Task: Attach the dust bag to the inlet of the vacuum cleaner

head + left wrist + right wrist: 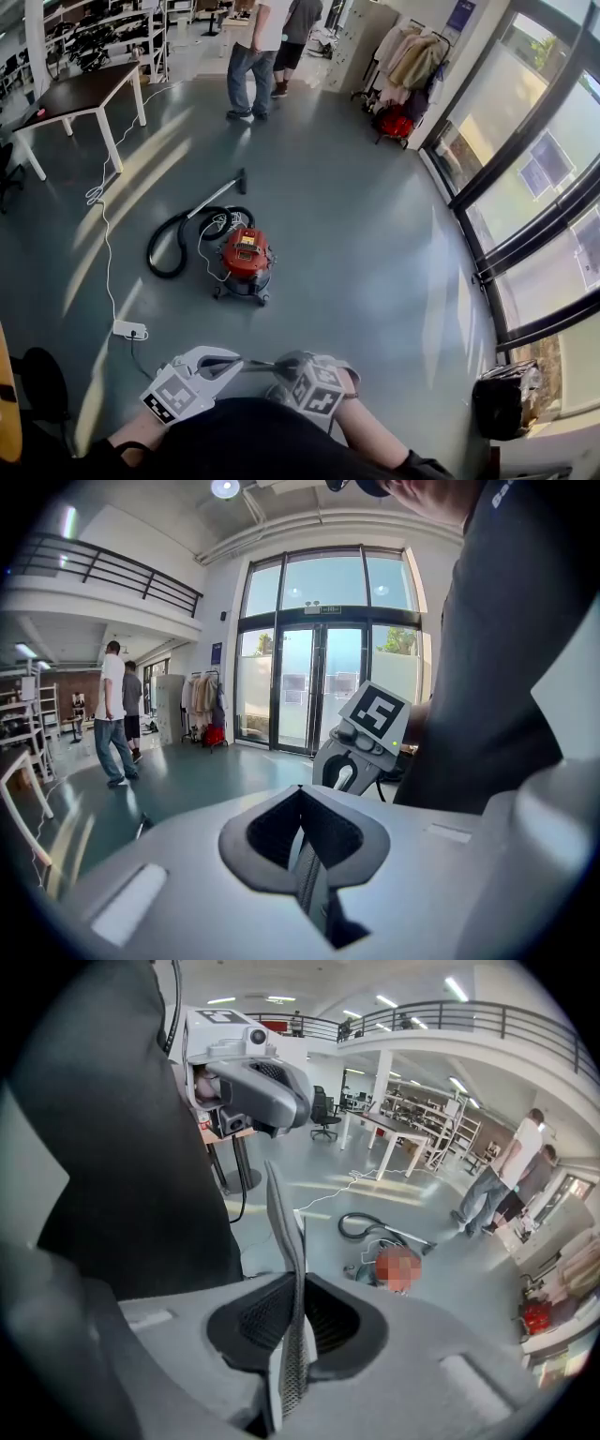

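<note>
The red canister vacuum cleaner stands on the grey floor a few steps ahead, its black hose coiled to its left. It also shows in the right gripper view, partly under a mosaic patch. Both grippers are held close to the body, tips facing each other. A thin grey dust bag, seen edge-on, spans between them. My left gripper is shut on one end. The other end is pinched in my right gripper, also shut.
A white power strip and its cable lie on the floor to the left. A dark table stands at the far left. Two people stand beyond the vacuum. Coats and a red bag hang by the glass wall on the right.
</note>
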